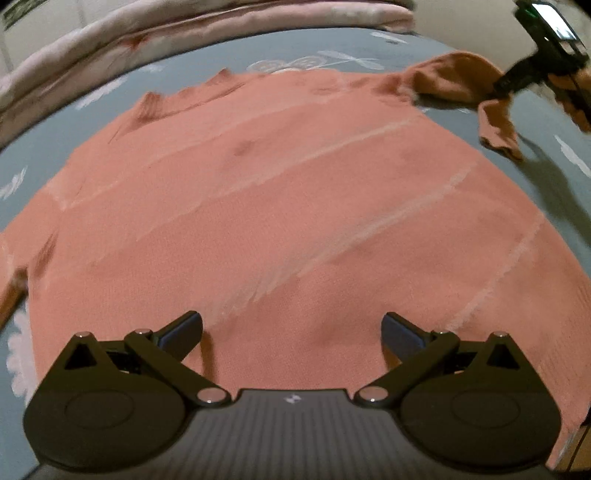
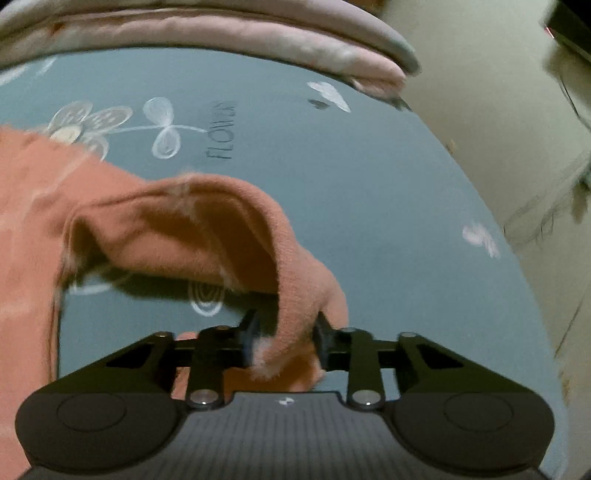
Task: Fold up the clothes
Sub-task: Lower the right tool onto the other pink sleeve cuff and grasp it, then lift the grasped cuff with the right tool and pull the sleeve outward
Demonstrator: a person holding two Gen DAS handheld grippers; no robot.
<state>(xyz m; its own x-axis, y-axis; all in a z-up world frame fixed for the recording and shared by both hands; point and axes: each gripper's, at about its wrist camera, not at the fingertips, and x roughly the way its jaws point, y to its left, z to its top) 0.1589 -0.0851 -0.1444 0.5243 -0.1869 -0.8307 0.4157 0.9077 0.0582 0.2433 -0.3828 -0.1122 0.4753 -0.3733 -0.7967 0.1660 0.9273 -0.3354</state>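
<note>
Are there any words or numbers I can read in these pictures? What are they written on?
"FLOWER": printed sideways on the blue-grey bedsheet, beside the drawn white flower; the last letters are blurry, so I am guessing those.
A small white logo mark on the right gripper body: a symbol, not letters.
The lit screen at the top corner of the left view: too blurred to read.
The pink sweater has no words.

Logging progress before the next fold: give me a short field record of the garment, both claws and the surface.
garment: salmon-pink knit sweater, body spread flat
sleeve: salmon-pink knit sleeve, lifted clear of the sheet, arching to the right claw
left claw: open, over the sweater's near edge, holding nothing
right claw: shut on the sleeve end
surface: grey-blue bed sheet with white flower print
behind: pale pink folded quilt along the far edge
</note>
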